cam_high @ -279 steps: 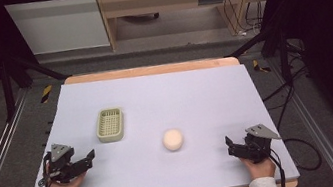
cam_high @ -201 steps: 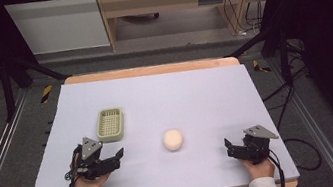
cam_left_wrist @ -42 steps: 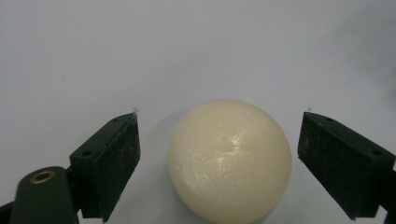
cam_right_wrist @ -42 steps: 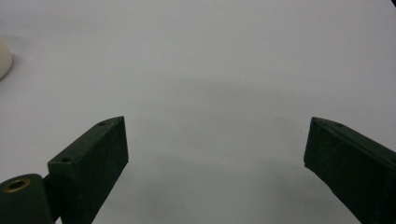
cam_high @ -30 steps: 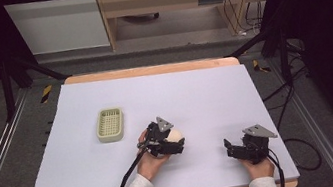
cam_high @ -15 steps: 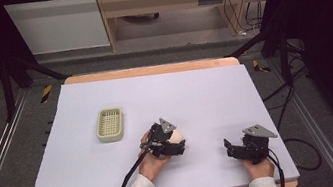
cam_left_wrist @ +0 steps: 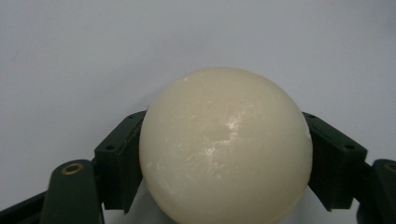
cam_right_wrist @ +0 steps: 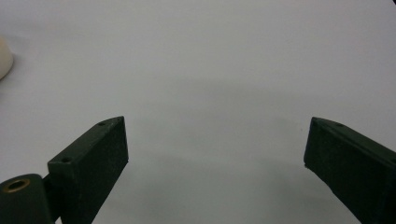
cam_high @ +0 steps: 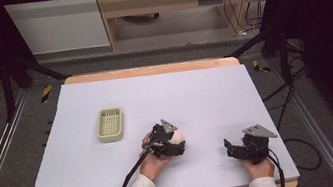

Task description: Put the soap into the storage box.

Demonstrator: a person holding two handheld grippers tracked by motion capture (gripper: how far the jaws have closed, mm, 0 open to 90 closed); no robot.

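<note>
Slippage is my worry: my left gripper [cam_left_wrist: 224,186] is clamped on the smooth, cream-coloured round ball [cam_left_wrist: 226,147] low between its two jaws on the pale lilac counter [cam_high: 194,89], and that glossy curve could squirt forward if I squeeze off-centre, while my right gripper [cam_right_wrist: 215,163] rests spread wide.

even overhead light keeps the table [cam_high: 204,87] bright while the room around it stays dark. a soft glare spot sits on the ball [cam_left_wrist: 226,144]; close views look slightly soft, shadows faint.
</note>
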